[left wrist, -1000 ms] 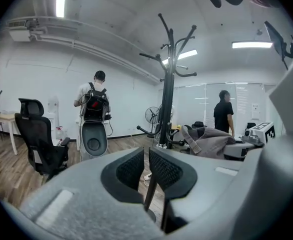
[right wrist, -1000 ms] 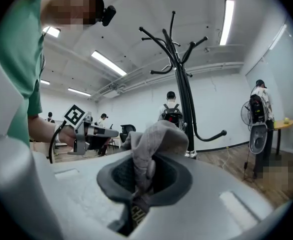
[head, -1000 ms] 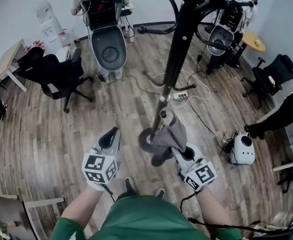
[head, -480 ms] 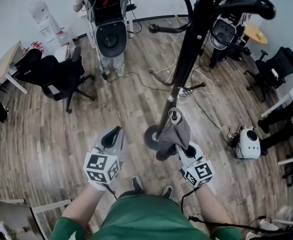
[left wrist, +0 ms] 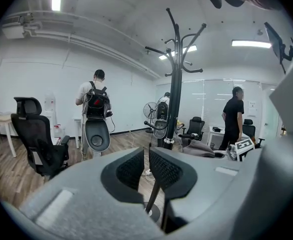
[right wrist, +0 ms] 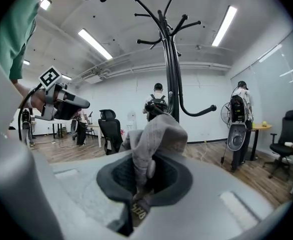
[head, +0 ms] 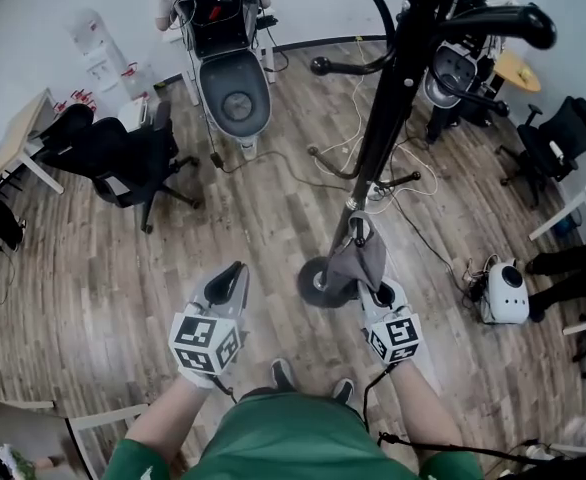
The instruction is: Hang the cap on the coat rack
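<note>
One grey cap (head: 359,261) held low beside the coat rack (head: 388,118).
My right gripper (right wrist: 144,176) pinched the cap's cloth; my left gripper (left wrist: 147,166) sat closed with nothing in it.

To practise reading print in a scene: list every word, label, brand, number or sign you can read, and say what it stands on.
Label hanging from the grey cap: print too blurred to read.
Left marker cube and right marker cube: black square patterns only, no words.
Nothing else is legible.
</note>
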`<state>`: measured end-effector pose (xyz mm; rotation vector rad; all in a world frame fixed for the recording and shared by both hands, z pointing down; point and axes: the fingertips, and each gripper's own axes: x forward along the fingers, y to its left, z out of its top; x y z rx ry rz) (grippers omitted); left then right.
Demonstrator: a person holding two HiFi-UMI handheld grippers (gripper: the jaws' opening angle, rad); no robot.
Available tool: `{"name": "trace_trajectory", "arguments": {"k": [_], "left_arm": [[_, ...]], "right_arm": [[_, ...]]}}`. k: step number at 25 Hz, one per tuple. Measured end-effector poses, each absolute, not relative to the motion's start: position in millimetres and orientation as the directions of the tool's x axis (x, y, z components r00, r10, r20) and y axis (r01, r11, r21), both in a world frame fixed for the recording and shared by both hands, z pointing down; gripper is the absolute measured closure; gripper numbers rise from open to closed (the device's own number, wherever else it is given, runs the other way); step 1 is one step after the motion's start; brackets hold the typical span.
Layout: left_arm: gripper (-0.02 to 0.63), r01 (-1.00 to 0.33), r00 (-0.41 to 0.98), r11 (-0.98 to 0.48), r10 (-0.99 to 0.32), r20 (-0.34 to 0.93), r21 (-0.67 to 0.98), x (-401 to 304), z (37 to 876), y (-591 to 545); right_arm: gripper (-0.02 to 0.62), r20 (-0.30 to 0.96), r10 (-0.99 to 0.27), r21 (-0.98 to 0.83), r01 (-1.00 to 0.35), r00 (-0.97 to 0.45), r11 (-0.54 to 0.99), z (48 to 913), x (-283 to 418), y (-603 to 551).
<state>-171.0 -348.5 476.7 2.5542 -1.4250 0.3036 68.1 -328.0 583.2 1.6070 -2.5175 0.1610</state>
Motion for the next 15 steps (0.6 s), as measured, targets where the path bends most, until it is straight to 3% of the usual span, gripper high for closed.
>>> {"name": "trace_trajectory", "arguments": {"k": [15], "left_arm": [[0.566,-0.875,0.480,-0.474,-0.826,0.296,0.097,-180,485,-338]], "right_arm": [[0.548,0.346,-0.860,0.021,-0.913,-0.375,0.407,642,71,-362]]}}
